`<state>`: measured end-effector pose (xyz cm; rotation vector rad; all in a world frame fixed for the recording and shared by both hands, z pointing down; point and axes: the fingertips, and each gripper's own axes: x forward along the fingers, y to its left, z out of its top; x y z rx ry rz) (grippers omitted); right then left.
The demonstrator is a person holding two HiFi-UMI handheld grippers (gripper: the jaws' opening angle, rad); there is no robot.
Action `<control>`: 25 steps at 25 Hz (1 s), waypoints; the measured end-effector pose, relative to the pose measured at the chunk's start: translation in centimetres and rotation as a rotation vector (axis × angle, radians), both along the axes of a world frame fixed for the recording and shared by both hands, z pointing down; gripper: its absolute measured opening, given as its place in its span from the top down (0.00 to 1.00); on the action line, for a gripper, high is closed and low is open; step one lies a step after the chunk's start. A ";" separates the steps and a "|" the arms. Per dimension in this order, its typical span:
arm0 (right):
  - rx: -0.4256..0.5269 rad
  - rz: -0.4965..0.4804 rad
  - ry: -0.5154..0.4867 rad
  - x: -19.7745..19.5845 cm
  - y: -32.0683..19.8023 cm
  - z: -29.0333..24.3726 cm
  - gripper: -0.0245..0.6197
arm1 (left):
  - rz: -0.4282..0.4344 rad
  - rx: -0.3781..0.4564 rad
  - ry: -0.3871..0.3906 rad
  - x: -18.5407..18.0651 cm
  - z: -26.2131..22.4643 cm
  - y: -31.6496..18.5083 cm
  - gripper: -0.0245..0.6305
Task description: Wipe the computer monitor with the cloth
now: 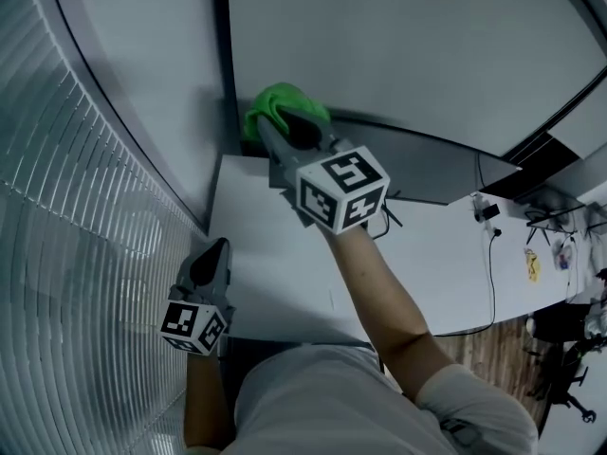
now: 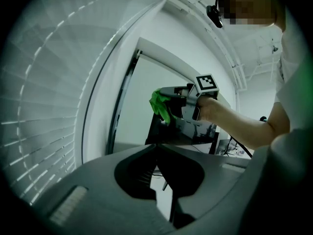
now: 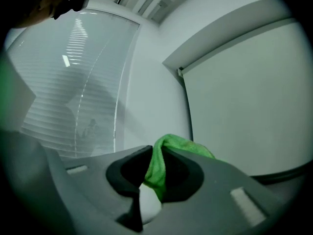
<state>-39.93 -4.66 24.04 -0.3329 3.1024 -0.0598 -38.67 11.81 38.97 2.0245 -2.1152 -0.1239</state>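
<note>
A bright green cloth [image 1: 283,105] is bunched between the jaws of my right gripper [image 1: 290,133], which is shut on it. The cloth is at the left end of the dark monitor's [image 1: 427,164] top edge. In the left gripper view the cloth [image 2: 159,105] is at the upper left corner of the monitor [image 2: 164,131]. The right gripper view shows the cloth [image 3: 181,143] pinched at the jaw tips, with my right gripper [image 3: 154,153] facing the pale wall. My left gripper [image 1: 215,249] hangs low at the desk's left edge, shut with nothing in it, also seen as left gripper [image 2: 156,149].
The monitor stands on a white desk [image 1: 285,263]. Cables [image 1: 491,273] and small items lie at the desk's right end. Curved window blinds [image 1: 76,216] run along the left, and a pale wall [image 1: 408,45] rises behind the monitor.
</note>
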 end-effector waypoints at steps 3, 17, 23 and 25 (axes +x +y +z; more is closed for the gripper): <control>-0.029 -0.039 -0.011 -1.1 1.2 0.5 0.87 | -0.009 -0.005 0.001 -0.4 0.0 0.2 0.95; -0.314 -0.129 -0.177 -2.8 5.1 3.9 0.87 | -0.016 -0.039 0.004 -0.4 1.4 1.0 0.95; -0.578 -0.078 -0.373 -1.9 2.6 5.0 0.87 | -0.011 -0.052 0.010 -0.1 2.3 0.9 0.95; -0.684 -0.058 -0.463 -1.6 1.7 5.5 0.87 | -0.008 -0.056 0.014 -0.1 2.8 1.0 0.95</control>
